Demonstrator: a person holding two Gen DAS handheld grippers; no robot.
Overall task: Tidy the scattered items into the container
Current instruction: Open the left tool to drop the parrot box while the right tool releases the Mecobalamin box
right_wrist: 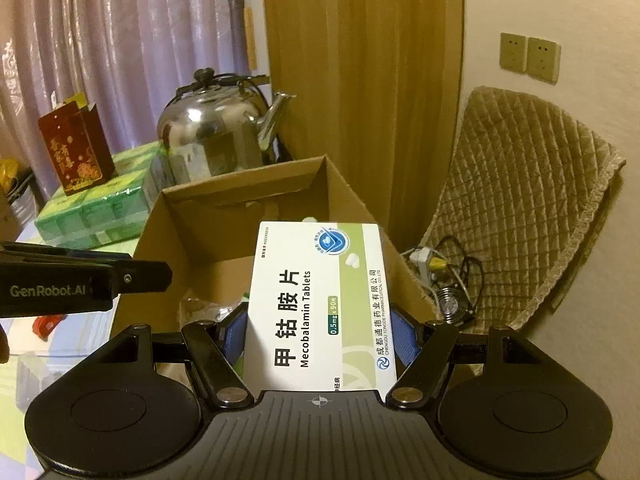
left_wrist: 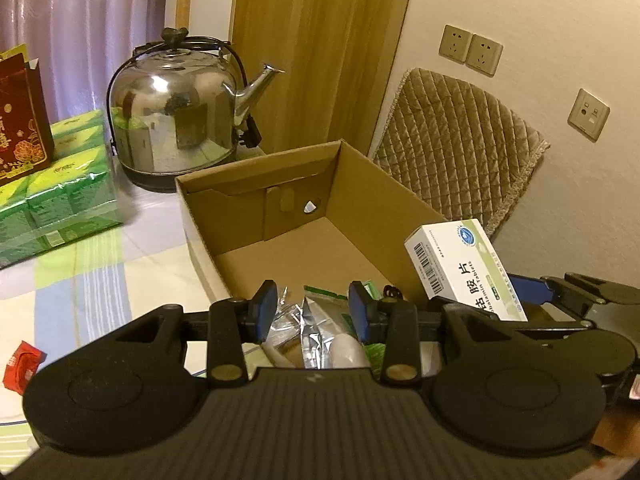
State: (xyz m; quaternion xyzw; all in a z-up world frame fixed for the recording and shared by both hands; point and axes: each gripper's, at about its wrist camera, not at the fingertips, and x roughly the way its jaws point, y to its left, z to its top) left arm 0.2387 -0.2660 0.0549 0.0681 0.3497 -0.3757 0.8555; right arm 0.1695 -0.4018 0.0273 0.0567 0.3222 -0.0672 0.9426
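We are looking into the cardboard box (left_wrist: 304, 216), open-topped, its far half bare and roomy, its near end already taking foil packets (left_wrist: 308, 328) and green sachets. Its left wall is running beside the striped counter (left_wrist: 100, 264); a steel kettle (left_wrist: 176, 112) is standing just behind the far wall, green tissue packs (left_wrist: 60, 200) well off to the left, a quilted chair cushion (right_wrist: 520, 200) beyond the right wall. Our left tongs (left_wrist: 312, 310) are hanging half-open over the near end, gripping nothing. Our right tongs (right_wrist: 320, 332) are clamping the white tablet box (right_wrist: 320, 300) by its long sides, blue pads pressing in, over the box's right near rim. It is showing a green stripe, black lettering reading "Mecobalamin Tablets", and a barcode on one end.
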